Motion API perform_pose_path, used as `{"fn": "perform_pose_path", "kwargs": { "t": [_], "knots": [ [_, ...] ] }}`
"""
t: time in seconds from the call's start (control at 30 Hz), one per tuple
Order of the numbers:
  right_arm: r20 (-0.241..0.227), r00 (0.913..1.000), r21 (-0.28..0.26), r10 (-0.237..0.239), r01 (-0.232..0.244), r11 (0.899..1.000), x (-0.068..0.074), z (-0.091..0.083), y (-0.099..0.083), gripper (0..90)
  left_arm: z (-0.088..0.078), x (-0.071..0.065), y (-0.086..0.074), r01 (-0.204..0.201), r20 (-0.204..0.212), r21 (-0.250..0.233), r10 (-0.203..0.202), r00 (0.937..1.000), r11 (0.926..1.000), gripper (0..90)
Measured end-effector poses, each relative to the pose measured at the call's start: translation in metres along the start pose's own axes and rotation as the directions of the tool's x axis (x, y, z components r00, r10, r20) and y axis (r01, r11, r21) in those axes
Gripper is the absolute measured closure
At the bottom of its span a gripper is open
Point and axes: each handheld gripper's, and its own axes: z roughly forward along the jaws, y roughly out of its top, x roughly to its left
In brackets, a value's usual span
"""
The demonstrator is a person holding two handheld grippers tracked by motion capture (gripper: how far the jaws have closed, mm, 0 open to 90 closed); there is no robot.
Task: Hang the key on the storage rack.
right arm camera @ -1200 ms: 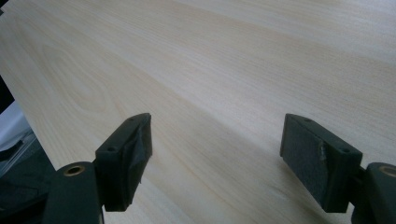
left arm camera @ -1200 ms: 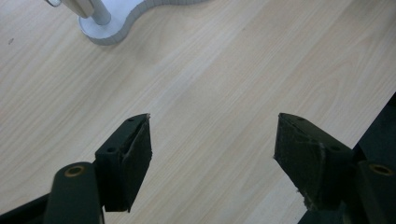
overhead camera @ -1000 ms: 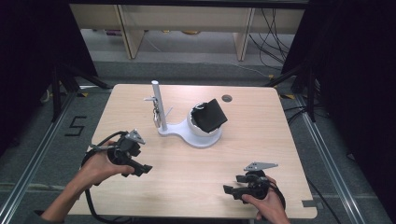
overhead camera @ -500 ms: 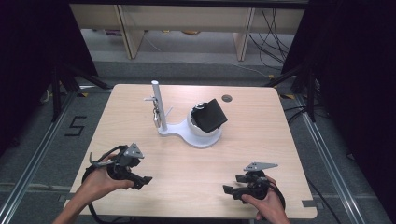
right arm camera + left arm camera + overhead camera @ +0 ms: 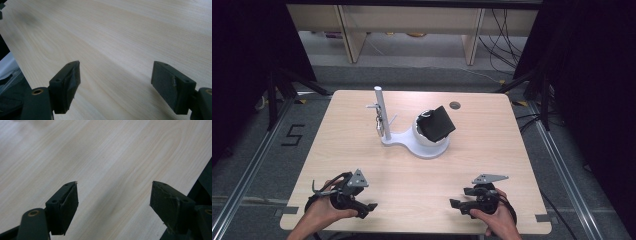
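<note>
Here we rest both grippers, left gripper (image 5: 368,206) and right gripper (image 5: 454,203), jaws released and empty, near the bench (image 5: 492,150) edge, well short of the white stand (image 5: 422,147); its black pouch (image 5: 438,123) looks light and soft, best pinched at an upper corner.

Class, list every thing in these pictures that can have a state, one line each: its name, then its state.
Left gripper: open, jaws just been widening, nothing between them.
Right gripper: open, empty.
White stand: upright on the table, post vertical.
Black pouch: tilted, sitting in the stand's round cup.
Small metal piece: hanging from the post's hook.
</note>
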Motion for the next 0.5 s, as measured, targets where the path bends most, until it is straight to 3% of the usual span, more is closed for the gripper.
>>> {"fn": "perform_pose_path", "kwargs": {
  "t": [0.07,0.1,0.13,0.23,0.27,0.3,0.37,0.4,0.43,0.5],
  "knots": [
    [-0.002,1.0000,-0.002,0.005,-0.005,1.000,0.000,0.000,0.000,24.0,0.005,-0.002,-0.005,0.000,-0.004,-0.021,0.000,1.0000,0.9998,22.2],
    [0.008,0.9999,-0.003,-0.013,0.013,1.000,-0.001,0.000,0.000,24.0,0.008,-0.005,-0.008,0.022,0.001,-0.028,-0.022,0.9998,0.9994,22.2],
    [0.002,0.9999,-0.003,-0.013,0.013,1.000,0.000,0.000,0.000,23.9,0.009,-0.004,-0.010,0.001,-0.002,-0.019,-0.002,1.0000,0.9998,22.2],
    [0.009,0.9998,-0.013,-0.019,0.019,1.000,0.000,0.002,0.000,23.8,0.016,-0.008,-0.016,0.004,-0.011,-0.017,-0.004,0.9999,0.9998,21.9],
    [0.005,1.0000,-0.005,0.003,-0.003,1.000,0.002,0.002,-0.001,23.8,0.016,-0.008,-0.017,-0.006,-0.013,-0.007,0.006,0.9999,1.0000,21.9],
    [0.004,0.9999,-0.009,-0.011,0.011,1.000,0.001,0.002,-0.001,23.8,0.017,-0.010,-0.018,0.007,-0.021,-0.016,-0.007,0.9997,0.9999,21.9],
    [0.008,0.9998,-0.003,-0.020,0.020,1.000,0.001,0.001,0.000,23.8,0.018,-0.012,-0.021,-0.008,-0.027,-0.014,0.008,0.9996,0.9999,21.9],
    [-0.002,1.0000,0.003,-0.009,0.009,1.000,0.002,0.001,0.000,23.8,0.019,-0.014,-0.022,0.011,-0.037,-0.023,-0.012,0.9993,0.9997,21.9],
    [0.004,0.9996,-0.005,-0.028,0.028,1.000,0.001,0.001,0.000,23.8,0.019,-0.014,-0.024,-0.003,-0.042,-0.020,0.002,0.9991,0.9998,21.9],
    [0.005,0.9999,0.002,-0.016,0.016,1.000,0.003,0.001,-0.001,23.7,0.020,-0.017,-0.027,0.000,-0.045,-0.010,0.000,0.9990,0.9999,21.8]
  ]
}}
